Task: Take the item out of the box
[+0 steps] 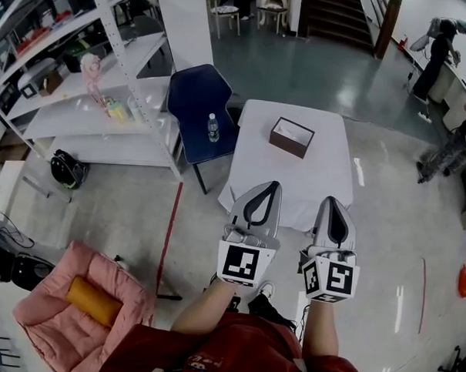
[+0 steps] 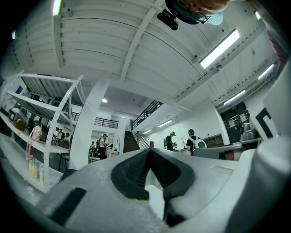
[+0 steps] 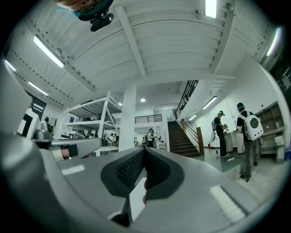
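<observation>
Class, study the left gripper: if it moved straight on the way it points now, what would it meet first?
Probably nothing near: the left gripper aims across the white table towards the brown box, but its own view looks level into the hall, so it likely passes above both.

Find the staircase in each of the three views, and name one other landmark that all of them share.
Head view: the staircase is at the top edge, right of centre.
Left gripper view: the staircase is small and far off, left of centre.
Right gripper view: the staircase is right of centre, at mid height.
Shared landmark: the white shelving rack, on the left in all three.
</observation>
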Available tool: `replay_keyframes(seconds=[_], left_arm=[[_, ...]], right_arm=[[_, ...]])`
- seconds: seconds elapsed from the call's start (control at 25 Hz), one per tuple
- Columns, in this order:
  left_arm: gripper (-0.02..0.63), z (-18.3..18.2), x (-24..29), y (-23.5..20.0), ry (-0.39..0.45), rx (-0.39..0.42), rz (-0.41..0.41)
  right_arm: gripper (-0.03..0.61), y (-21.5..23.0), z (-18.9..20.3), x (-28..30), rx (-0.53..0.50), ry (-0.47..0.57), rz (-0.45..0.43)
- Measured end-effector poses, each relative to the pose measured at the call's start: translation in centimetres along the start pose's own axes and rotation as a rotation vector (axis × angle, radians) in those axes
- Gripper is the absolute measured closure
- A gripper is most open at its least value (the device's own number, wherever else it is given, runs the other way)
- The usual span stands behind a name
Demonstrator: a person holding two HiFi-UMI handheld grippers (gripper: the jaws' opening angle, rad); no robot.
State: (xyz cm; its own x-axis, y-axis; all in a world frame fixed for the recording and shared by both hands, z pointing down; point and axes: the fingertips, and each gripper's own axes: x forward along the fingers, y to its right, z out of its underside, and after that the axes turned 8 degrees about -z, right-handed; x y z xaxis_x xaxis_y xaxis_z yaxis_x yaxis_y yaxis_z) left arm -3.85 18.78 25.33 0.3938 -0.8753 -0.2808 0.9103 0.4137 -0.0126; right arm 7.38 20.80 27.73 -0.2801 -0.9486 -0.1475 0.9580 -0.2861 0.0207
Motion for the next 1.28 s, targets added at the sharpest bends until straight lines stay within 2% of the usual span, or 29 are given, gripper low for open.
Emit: replay_keyframes(seconds=[0.36, 0.72, 1.04, 1.28], left_arm=[[0.612, 1.2, 7.6, 3.5, 0.005, 0.016, 0.010], [0.612, 2.4, 12.6, 6.2, 0.011, 0.032, 0.012], [0.612, 3.1, 15.4, 8.3, 0.021, 0.037, 0.019], [0.612, 4.4, 16.9, 7.9, -0.001, 0.027, 0.016]], right_arm=[[0.577, 7.3, -0.4, 4.0, 0.012, 0.015, -0.005], [0.577, 12.4, -0.1, 6.4, 0.023, 0.027, -0.015], [0.577, 14.8, -0.2, 7.1, 0.023, 0.037, -0.036], [0.577, 15.6, 1.0, 8.6, 0.022, 0.017, -0.037]])
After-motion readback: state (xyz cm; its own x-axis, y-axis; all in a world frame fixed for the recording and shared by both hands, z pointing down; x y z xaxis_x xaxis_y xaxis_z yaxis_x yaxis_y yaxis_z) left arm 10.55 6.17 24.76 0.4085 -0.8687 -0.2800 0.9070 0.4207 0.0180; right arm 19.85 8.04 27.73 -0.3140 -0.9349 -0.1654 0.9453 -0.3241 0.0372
